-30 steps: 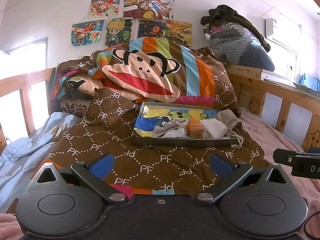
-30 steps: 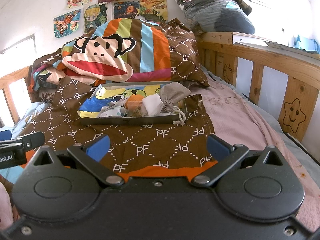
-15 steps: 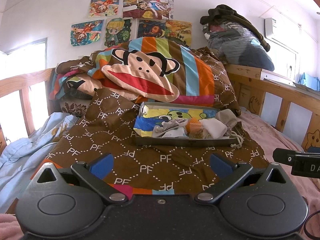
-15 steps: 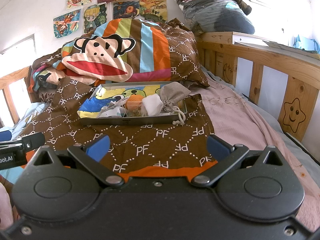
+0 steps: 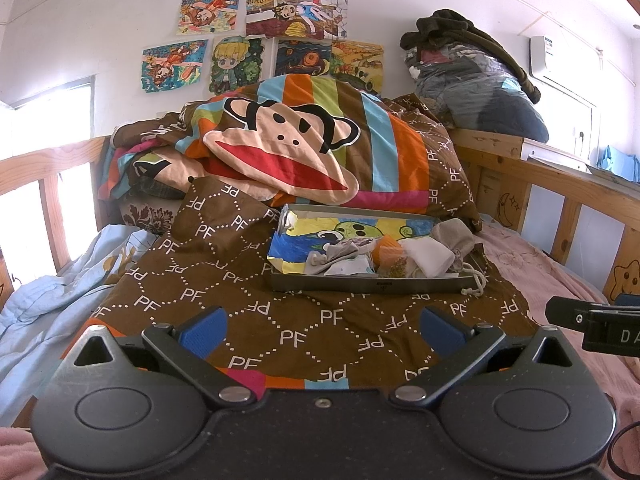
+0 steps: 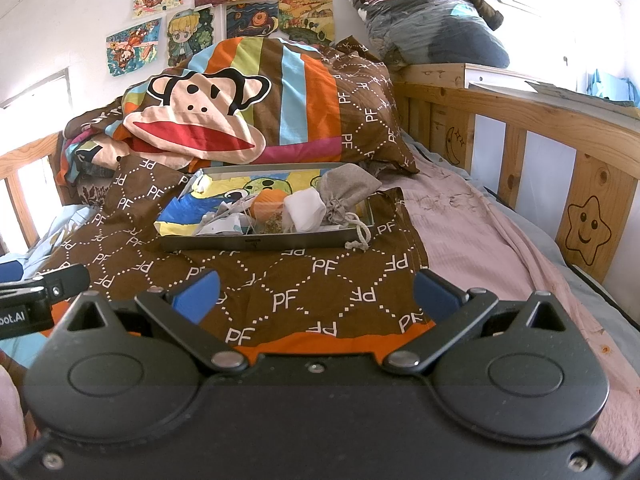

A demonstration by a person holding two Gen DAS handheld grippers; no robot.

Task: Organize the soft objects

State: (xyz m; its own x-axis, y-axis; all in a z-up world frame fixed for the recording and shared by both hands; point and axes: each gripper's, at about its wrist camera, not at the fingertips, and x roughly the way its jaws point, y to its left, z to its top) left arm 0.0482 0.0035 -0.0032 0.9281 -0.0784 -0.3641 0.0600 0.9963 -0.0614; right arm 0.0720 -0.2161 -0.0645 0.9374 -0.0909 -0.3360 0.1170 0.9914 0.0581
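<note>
Grey metal tray (image 5: 372, 282) heaped with soft cloth pouches (image 6: 320, 204) sits centred on our brown quilt (image 5: 280, 320), reachable by left gripper (image 5: 322, 330) and right gripper (image 6: 314, 294), both wide open, empty

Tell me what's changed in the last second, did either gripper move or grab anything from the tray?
Nothing visibly changed. The left gripper and right gripper are both open and empty, short of the tray, and the soft pouches lie in it as before.
</note>
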